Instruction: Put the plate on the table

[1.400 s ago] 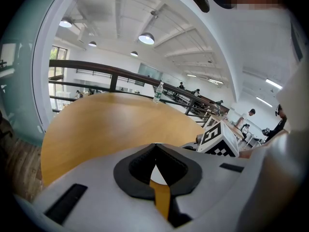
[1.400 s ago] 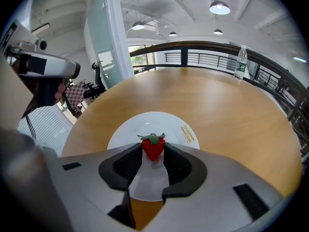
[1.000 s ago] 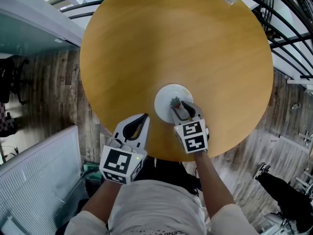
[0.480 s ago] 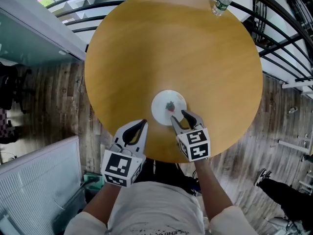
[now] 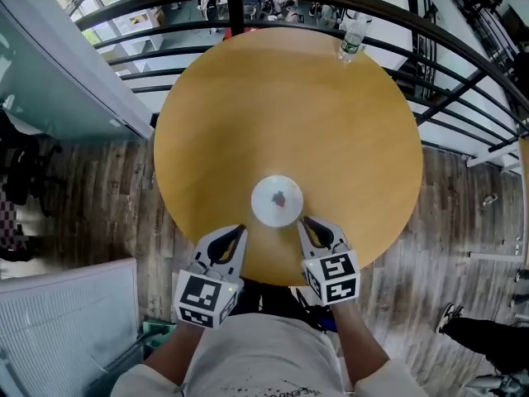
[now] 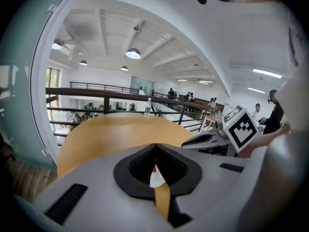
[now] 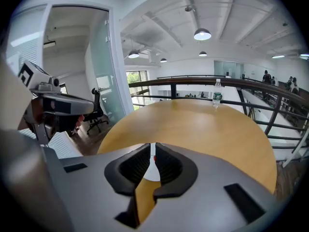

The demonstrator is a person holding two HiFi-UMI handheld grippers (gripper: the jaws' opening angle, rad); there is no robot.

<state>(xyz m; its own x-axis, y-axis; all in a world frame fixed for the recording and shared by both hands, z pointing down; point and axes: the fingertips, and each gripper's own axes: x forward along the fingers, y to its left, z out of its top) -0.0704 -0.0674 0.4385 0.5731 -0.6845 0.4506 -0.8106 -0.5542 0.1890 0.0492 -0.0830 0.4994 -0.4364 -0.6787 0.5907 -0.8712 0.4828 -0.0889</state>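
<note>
Plate [image 5: 277, 201] is seen lying flat on the round wooden table [image 5: 289, 98], near the person's edge (small dark item on it). Left gripper [image 5: 241, 229]: jaws pressed together, empty. Right gripper [image 5: 304, 220]: jaws closing, narrow gap, nothing between.

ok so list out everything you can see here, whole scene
table: 1, tan wood, round, centre
plate: 1, white, on the table near its front edge
small item: 1, red and grey, mid-plate; can't tell what it is
bottle: 1, clear, table's far edge
railing: 1, black, beyond the table
floor: grey planks, around the table
left tongs: 1, grey, jaws together, empty, left of plate
right tongs: 1, grey, jaws closing, nothing between them, right of plate
</note>
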